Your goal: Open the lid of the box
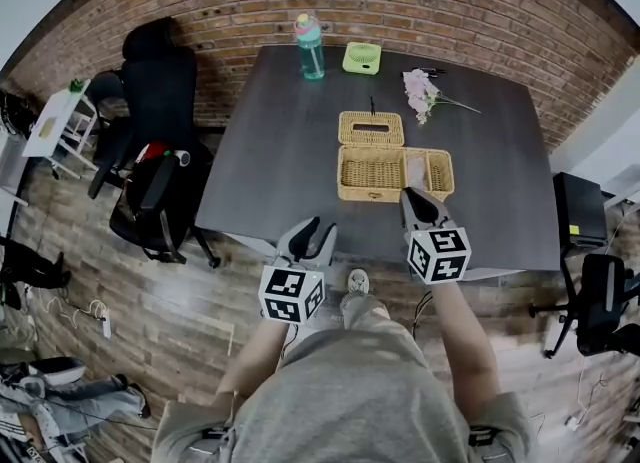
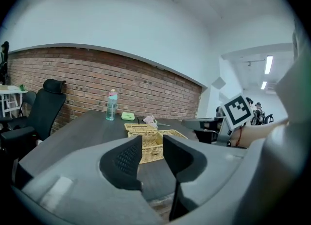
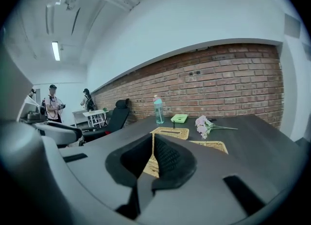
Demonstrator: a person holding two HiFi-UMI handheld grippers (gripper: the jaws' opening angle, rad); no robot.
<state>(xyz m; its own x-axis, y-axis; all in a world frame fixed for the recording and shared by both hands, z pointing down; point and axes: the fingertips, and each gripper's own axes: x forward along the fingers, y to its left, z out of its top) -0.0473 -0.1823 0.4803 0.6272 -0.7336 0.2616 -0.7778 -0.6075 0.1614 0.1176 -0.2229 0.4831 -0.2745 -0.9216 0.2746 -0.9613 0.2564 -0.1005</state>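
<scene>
Lid looks done: the lid point(image 1: 371, 128) lies folded back flat on the bench point(image 1: 270, 151), touching the rear edge of the wicker box point(image 1: 371, 173), which sits mid-bench with its inside showing.

Risks, as I judge them:
- The right gripper point(image 1: 412, 197) hovers just beside the box's near right corner. A nudge there would push the light wicker across the bench, or tip the lid forward again.
- Its jaws are pressed together with nothing between them, so they cannot pinch anything unless they spread first.
- The left gripper point(image 1: 318, 229) is at the bench's near edge, apart from the box. Its jaws are partly spread and empty, so nothing steadies the box.
- The bottle point(image 1: 310, 47) is upright and well apart, so it is at low risk.

Counts:
- 1 box
- 1 lid
- 1 open wicker section touching the box's right side; I cannot tell if it is a separate tray
- 1 bottle
- 1 green fan point(image 1: 361, 57)
- 1 flower bunch point(image 1: 422, 93)
- 2 grippers
- 1 bench
</scene>
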